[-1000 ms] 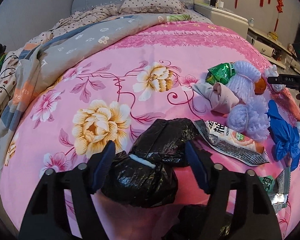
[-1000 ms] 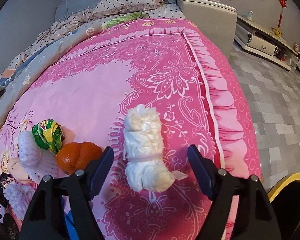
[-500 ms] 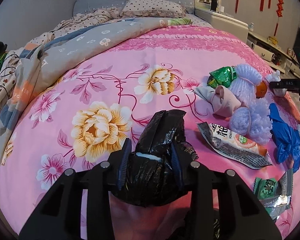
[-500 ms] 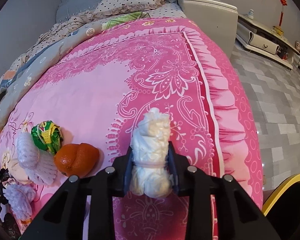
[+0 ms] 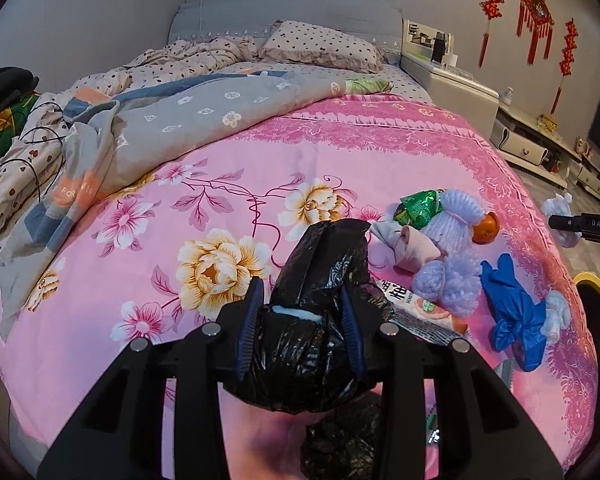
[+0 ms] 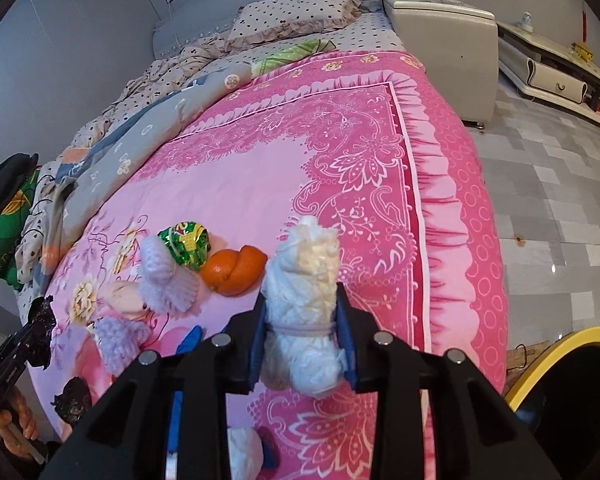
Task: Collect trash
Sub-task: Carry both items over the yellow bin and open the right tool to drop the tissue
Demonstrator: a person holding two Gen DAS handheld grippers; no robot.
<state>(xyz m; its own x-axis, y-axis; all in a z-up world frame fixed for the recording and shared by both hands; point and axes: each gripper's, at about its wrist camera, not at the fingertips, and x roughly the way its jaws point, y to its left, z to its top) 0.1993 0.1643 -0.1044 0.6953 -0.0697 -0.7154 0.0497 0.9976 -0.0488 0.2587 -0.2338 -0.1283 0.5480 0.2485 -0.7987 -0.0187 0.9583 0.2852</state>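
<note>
Now black bag (image 5: 308, 344), white bundle (image 6: 304, 316) between jaws

Right gripper (image 6: 302, 340) clamped on a white crumpled bundle (image 6: 304, 308) tied with a band, above the pink bedspread (image 6: 240, 184). Beside it an orange peel (image 6: 236, 266), green foil wrapper (image 6: 186, 242), knitted lilac pieces (image 6: 166, 280). Yellow-rimmed bin (image 6: 556, 344) at lower right.

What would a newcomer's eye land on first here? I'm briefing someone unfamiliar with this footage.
Probably the bright pink floral bedspread covering the bed. Next, the crumpled black plastic bag clamped in the left gripper and the white tied plastic bundle clamped in the right gripper. An orange lies among litter mid-bed.
</note>
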